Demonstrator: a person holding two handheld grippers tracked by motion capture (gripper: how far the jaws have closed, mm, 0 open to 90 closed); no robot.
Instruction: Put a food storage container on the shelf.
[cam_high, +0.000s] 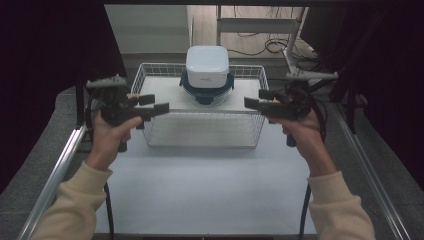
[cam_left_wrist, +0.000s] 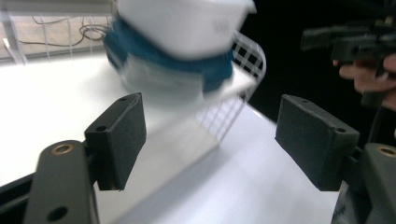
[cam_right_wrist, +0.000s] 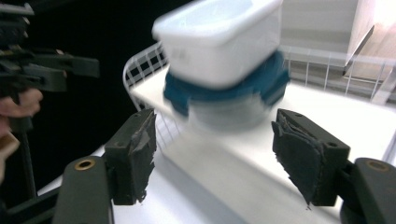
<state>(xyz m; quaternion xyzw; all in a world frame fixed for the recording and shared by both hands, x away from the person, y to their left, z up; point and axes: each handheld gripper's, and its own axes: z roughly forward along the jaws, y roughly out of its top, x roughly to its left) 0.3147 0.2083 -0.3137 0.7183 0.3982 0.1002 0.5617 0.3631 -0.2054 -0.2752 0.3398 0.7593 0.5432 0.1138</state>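
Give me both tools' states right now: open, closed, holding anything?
Left tool: open, nothing between its jaws, beside the wire basket.
Right tool: open, holding nothing, apart from the stacked containers.

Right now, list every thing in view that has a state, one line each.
Left hand-held gripper: open, nothing between its jaws.
Right hand-held gripper: open, nothing between its jaws.
White container: upside down, stacked on the blue-lidded container.
Blue-lidded container: lid on, resting on the white board.
White board: lying across the wire basket.
Wire basket: upright on the table.
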